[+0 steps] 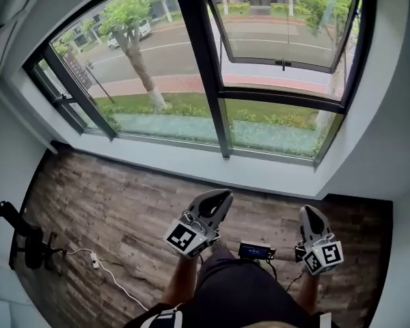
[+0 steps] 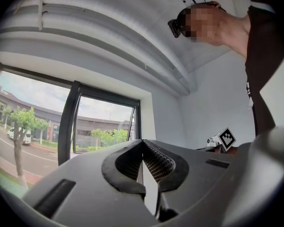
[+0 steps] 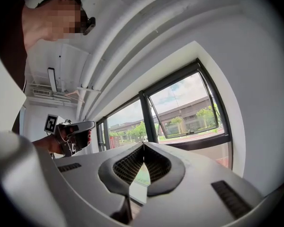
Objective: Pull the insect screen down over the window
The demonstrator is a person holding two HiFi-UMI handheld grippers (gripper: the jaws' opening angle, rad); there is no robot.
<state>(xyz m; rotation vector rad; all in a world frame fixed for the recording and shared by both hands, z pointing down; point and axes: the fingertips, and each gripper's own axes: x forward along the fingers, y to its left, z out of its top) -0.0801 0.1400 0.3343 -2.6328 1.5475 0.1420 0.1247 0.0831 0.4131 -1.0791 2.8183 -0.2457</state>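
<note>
A: Grey left gripper (image 2: 142,143), jaws?
B: Together, nothing between them. Grey right gripper (image 3: 143,145): the same, tips meeting, empty.
A: Black-framed glass window (image 1: 203,60)?
B: Ahead of both pairs of jaws, well apart from the tips. Its upper right sash (image 1: 283,63) is tilted open. Brown wood-plank floor (image 1: 123,203) lies below the jaws.

Black window frame (image 1: 203,67), brown wood-grain floor (image 1: 123,197), white wall (image 1: 389,135)

no readable words, numbers or brands, coded square markers (image 1: 184,238) on left tongs (image 1: 221,197), right tongs (image 1: 309,212)
</note>
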